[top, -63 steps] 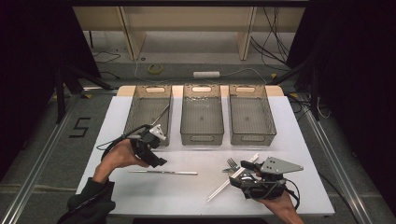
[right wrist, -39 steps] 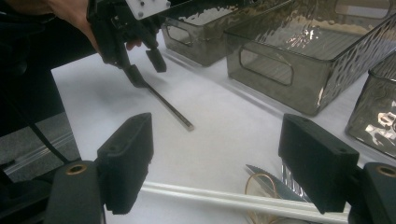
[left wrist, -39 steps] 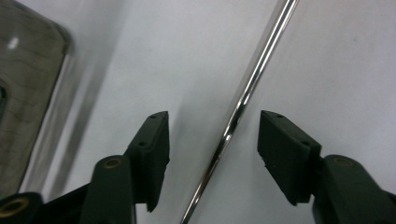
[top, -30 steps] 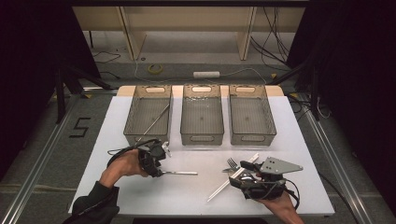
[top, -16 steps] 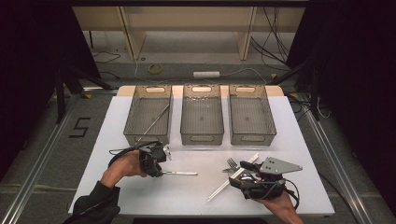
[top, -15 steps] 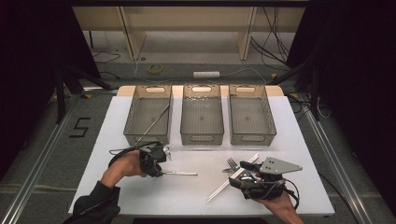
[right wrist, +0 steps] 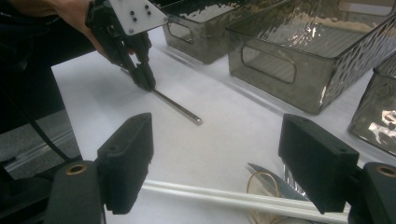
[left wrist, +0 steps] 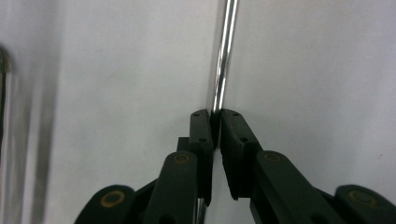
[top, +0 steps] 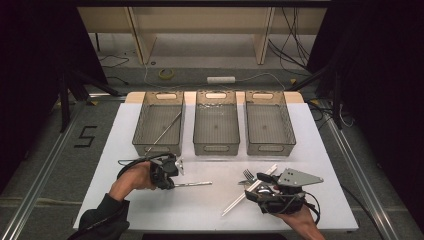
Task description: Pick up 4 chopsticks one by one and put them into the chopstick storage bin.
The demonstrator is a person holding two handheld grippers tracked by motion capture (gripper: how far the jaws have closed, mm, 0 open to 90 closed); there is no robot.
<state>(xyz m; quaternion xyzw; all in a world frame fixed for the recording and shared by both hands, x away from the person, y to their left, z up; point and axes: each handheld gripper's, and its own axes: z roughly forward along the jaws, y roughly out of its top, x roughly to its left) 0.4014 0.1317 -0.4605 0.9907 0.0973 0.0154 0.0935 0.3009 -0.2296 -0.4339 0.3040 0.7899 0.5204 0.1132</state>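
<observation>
A thin metal rod (top: pixel 194 184) lies flat on the white table (top: pixel 310 150), in front of the left bin. My left gripper (top: pixel 172 184) has just been closing and is now shut on the rod's near end; in the left gripper view the pads (left wrist: pixel 201 128) pinch the shiny rod (left wrist: pixel 224 60). The right gripper view shows the left gripper (right wrist: pixel 147 83) holding the rod (right wrist: pixel 177 106) against the table. My right gripper (top: pixel 255 187) rests at the front right, open (right wrist: pixel 219 144), over a pair of white sticks (right wrist: pixel 210 196) and beside a fork (top: pixel 248 175).
Three clear grey bins stand in a row at the back: left (top: pixel 158 150), middle (top: pixel 216 149), right (top: pixel 270 149). A long metal stick (top: pixel 167 130) leans inside the left bin. A thin gold ring (right wrist: pixel 261 179) lies by the fork tines.
My left hand came down from beside the left bin to the rod's end, and its jaws closed on the rod. The right hand has stayed put.
</observation>
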